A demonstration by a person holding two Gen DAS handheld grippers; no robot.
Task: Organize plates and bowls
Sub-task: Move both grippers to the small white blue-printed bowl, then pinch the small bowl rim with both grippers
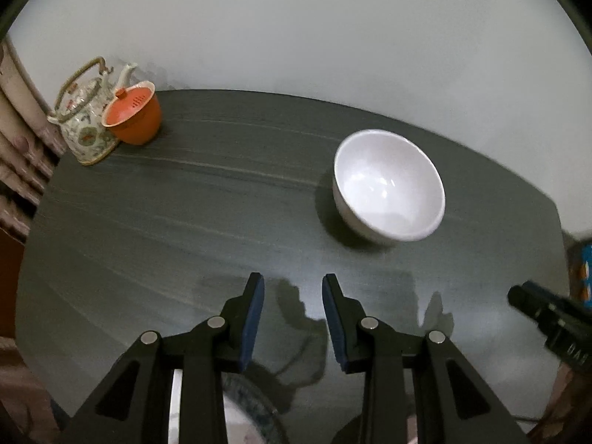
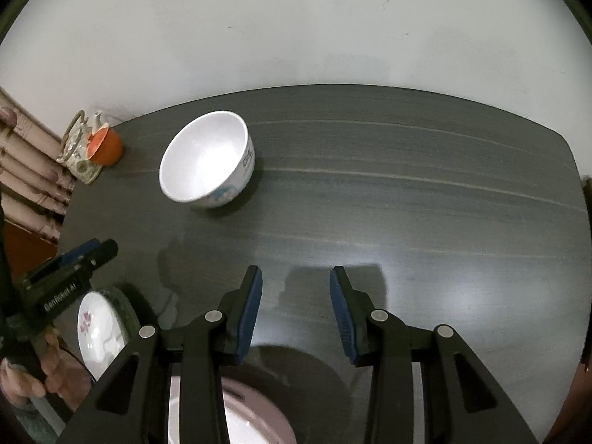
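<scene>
Both grippers are hanging over the dark desk (image 2: 407, 185) with jaws apart, nothing between them — left gripper (image 1: 293, 288), right gripper (image 2: 296, 281). The white bowl (image 1: 388, 185) is sitting ahead of them, plates (image 2: 100, 329) tucked just below and behind the fingers.

- The left gripper (image 1: 292, 285) points steeply downward, its two blue-padded fingers (image 1: 254, 318) parted with nothing between them.
- The right gripper (image 2: 296, 277) also points steeply downward, blue pads (image 2: 342, 318) parted around bare space.
- In the right wrist view, a hand (image 2: 44, 373) grips the left gripper's handle at the lower left.
</scene>
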